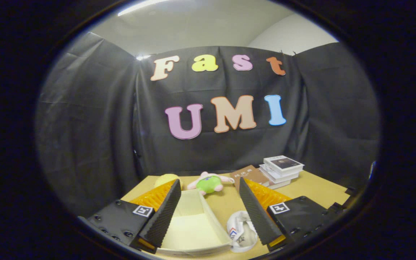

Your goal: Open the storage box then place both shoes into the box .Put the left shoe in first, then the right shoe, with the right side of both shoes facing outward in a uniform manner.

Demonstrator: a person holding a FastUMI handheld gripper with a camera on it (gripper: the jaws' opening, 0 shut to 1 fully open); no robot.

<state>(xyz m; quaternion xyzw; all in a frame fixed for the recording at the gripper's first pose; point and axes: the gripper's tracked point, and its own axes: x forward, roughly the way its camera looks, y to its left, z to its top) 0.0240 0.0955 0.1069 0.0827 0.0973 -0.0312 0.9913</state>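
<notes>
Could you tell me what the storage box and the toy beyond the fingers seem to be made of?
The storage box, between the open gripper's fingers, looks like smooth cream plastic: thin walls, even matte sheen. The toy looks plush fabric, soft and fuzzy in outline, though it is small here.

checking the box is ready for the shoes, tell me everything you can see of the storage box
The storage box is a pale cream, plastic-looking tray with smooth, sloping walls and a flat floor. It sits open on the tan table, no lid on it, and nothing lies inside. It lies between the fingers of the open tongs, nearer the left one, whose tip overlaps its wall. A white shoe lies right beside its right wall.
</notes>
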